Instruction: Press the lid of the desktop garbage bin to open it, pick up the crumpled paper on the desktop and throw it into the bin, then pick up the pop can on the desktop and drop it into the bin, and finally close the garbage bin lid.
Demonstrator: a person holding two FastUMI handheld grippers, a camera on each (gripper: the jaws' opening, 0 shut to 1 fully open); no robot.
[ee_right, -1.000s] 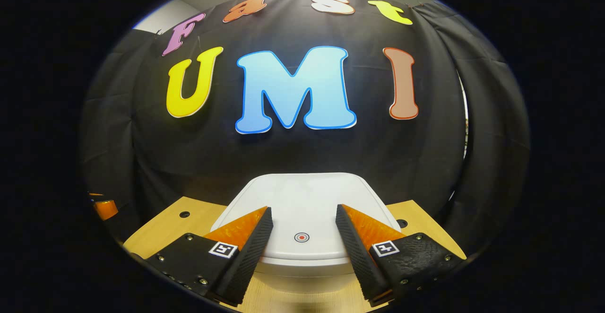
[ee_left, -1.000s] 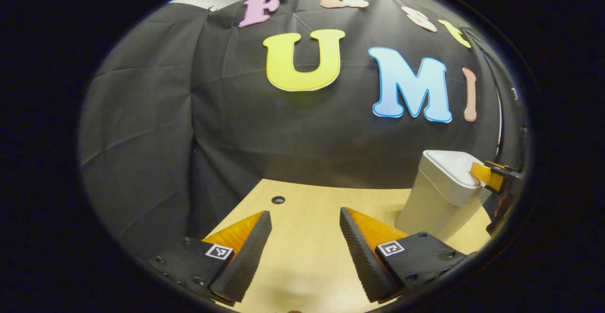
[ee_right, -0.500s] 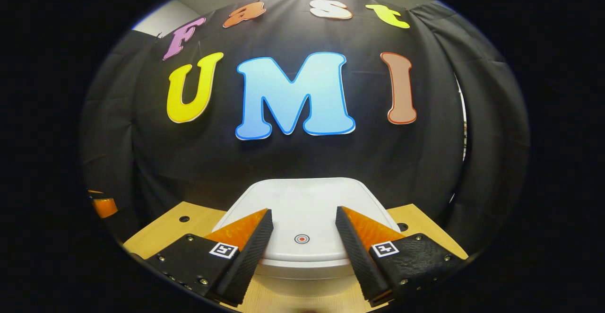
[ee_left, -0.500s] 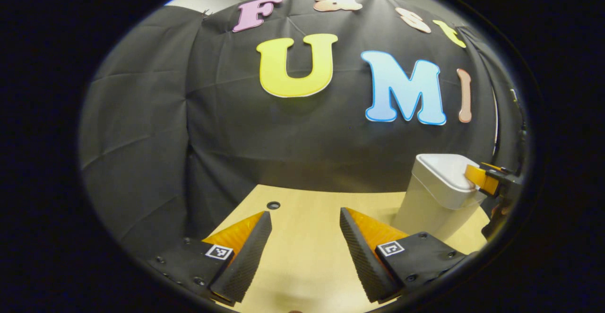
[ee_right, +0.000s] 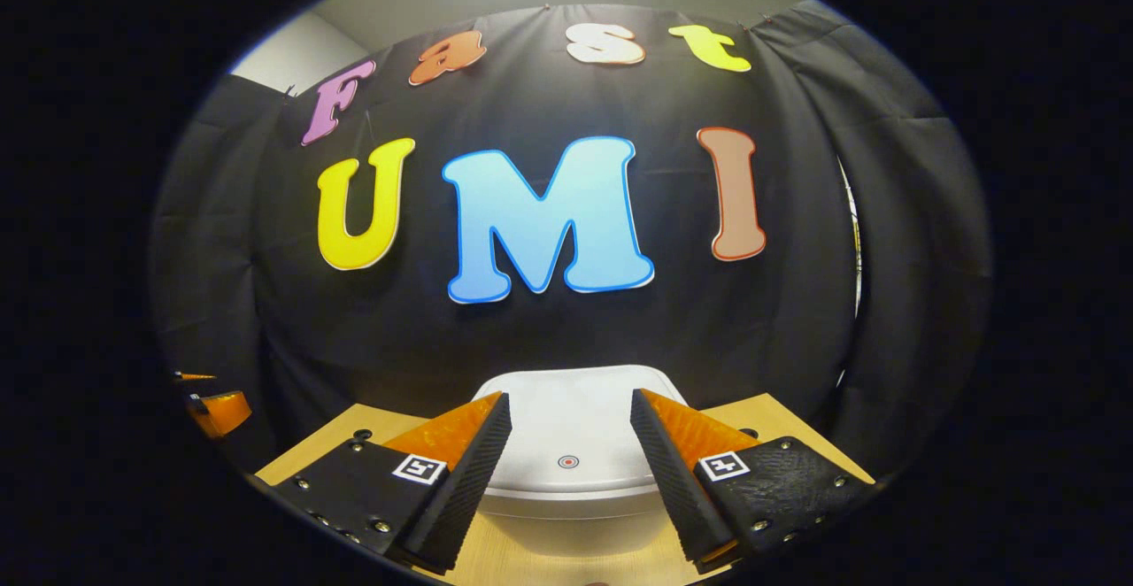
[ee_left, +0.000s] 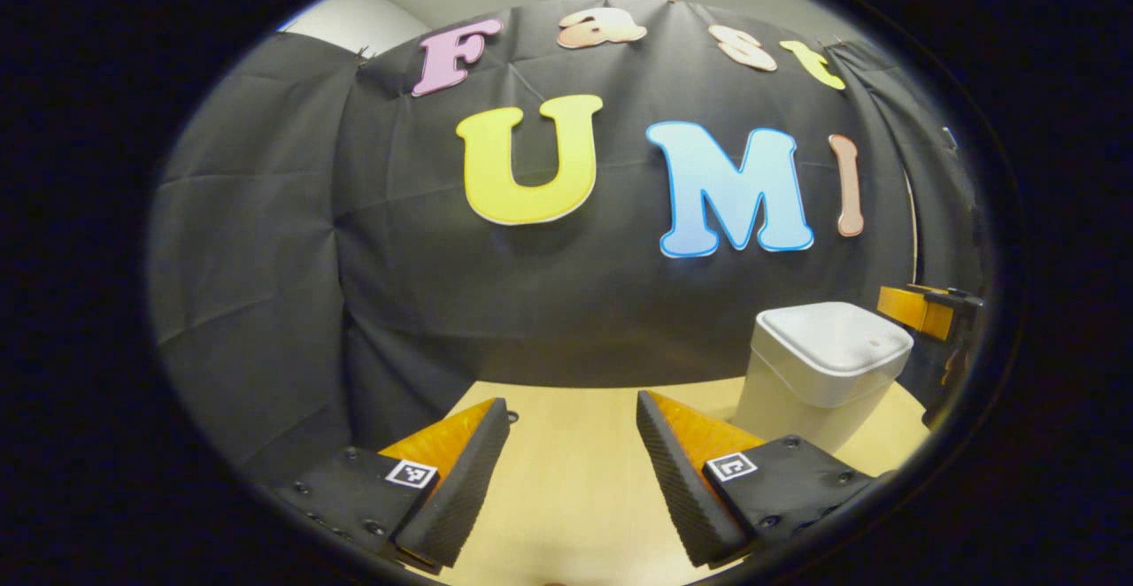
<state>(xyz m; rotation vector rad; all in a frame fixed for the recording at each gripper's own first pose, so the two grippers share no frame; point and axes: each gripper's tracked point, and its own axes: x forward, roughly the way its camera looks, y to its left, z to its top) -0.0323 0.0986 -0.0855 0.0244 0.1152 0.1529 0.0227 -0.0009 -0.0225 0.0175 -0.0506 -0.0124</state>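
Left gripper view: the white plastic desktop garbage bin (ee_left: 819,373), a tapered body with rounded corners, is seen standing upright on the light wooden worktop (ee_left: 575,471) at the right, in front of the black cloth booth wall (ee_left: 265,241). Its flat white lid (ee_left: 836,338) is closed, so the contents cannot be determined. The left gripper (ee_left: 571,409) is held above the bare worktop with its fingers spread wide; nothing is held between them. A square black-and-white marker tag is fixed on each finger base. At the far right, one finger of the right gripper (ee_left: 921,310) is seen raised just above and beside the rear edge of the lid, apart from it.

In the right gripper view, the right gripper (ee_right: 569,404) is held wide open and empty over the near edge of the closed lid (ee_right: 575,440). A small red ring mark (ee_right: 568,461) is visible on the lid between the fingers.

Compared with the frame one second earlier, the right gripper finger has been lifted off the lid, and the bin appears smaller and lower in the right gripper view.
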